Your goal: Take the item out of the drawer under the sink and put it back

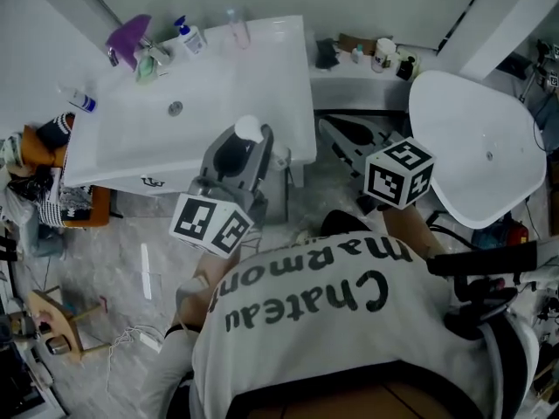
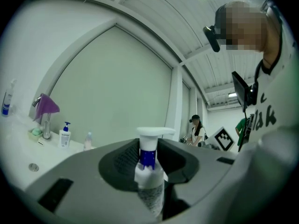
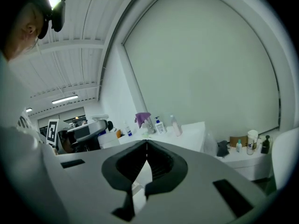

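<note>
The left gripper [image 1: 244,142] had its jaws closed about halfway on a small clear bottle with a blue neck band and a white cap [image 2: 150,190]. It held the bottle upright in the air, just off the front edge of the white sink counter [image 1: 262,85], towards its front right corner. From above, the gripper body and the bottle cap covered part of that edge.

The right gripper [image 3: 146,146] was empty, its two jaw tips meeting, and it was off to the right of the counter.

At the back left corner a purple cloth [image 1: 129,35] hung over the chrome tap. Beside it stood a white pump bottle with a blue pump [image 1: 190,36], and a slim clear bottle [image 1: 234,26] stood farther along the back edge. A spray bottle with a blue collar [image 1: 79,100] lay at the left edge. Their labels were too small to read.

A low white shelf [image 1: 349,85] to the right carried small jars, and beyond it stood a large rounded white tub [image 1: 476,147].

The back of the person's white shirt [image 1: 332,321] read "Chateau" in dark letters, with "Marmon" legible on a second line.
</note>
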`<action>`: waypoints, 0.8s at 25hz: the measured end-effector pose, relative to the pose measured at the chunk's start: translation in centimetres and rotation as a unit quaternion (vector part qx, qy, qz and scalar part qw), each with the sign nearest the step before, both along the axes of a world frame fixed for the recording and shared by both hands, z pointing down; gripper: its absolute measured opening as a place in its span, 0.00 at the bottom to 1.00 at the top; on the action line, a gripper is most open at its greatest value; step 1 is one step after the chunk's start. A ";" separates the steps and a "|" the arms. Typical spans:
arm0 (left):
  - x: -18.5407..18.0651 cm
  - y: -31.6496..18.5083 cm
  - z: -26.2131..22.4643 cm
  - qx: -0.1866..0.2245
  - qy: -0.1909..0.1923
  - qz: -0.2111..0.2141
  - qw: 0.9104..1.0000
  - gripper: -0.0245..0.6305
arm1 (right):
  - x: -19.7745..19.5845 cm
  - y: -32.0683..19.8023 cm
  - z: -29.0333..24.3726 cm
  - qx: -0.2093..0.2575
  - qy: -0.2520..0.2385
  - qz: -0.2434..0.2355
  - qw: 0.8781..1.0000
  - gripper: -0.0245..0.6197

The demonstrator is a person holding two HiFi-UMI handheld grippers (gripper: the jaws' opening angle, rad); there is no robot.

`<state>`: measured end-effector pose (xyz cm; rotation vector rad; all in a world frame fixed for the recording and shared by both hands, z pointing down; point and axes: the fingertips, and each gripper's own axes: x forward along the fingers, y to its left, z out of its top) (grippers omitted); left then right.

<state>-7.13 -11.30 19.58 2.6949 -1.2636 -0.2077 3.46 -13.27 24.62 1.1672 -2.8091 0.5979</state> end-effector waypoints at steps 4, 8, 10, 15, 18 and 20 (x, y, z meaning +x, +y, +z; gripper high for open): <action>0.3 0.2 0.5 -0.008 0.003 -0.002 1.000 0.22 | -0.4 -0.5 0.7 -0.009 -0.007 -0.009 1.000 0.05; 0.6 0.2 0.8 -0.016 0.010 0.001 1.000 0.22 | -0.7 -1.7 0.9 -0.012 -0.014 -0.020 1.000 0.05; 0.6 -0.4 0.7 -0.017 0.006 -0.002 1.000 0.22 | -1.1 -3.1 0.6 -0.008 -0.020 -0.029 0.999 0.05; 0.3 -2.5 0.5 -0.012 -0.005 -0.022 1.000 0.22 | -2.5 -6.7 0.1 -0.001 -0.025 -0.060 0.998 0.05; 0.3 -3.7 0.7 -0.011 -0.009 -0.032 0.999 0.22 | -3.2 -8.4 0.4 -0.006 -0.028 -0.077 0.997 0.05; 0.2 -4.9 0.9 -0.014 -0.010 -0.042 0.999 0.22 | -3.6 -9.9 0.7 -0.009 -0.029 -0.090 0.995 0.05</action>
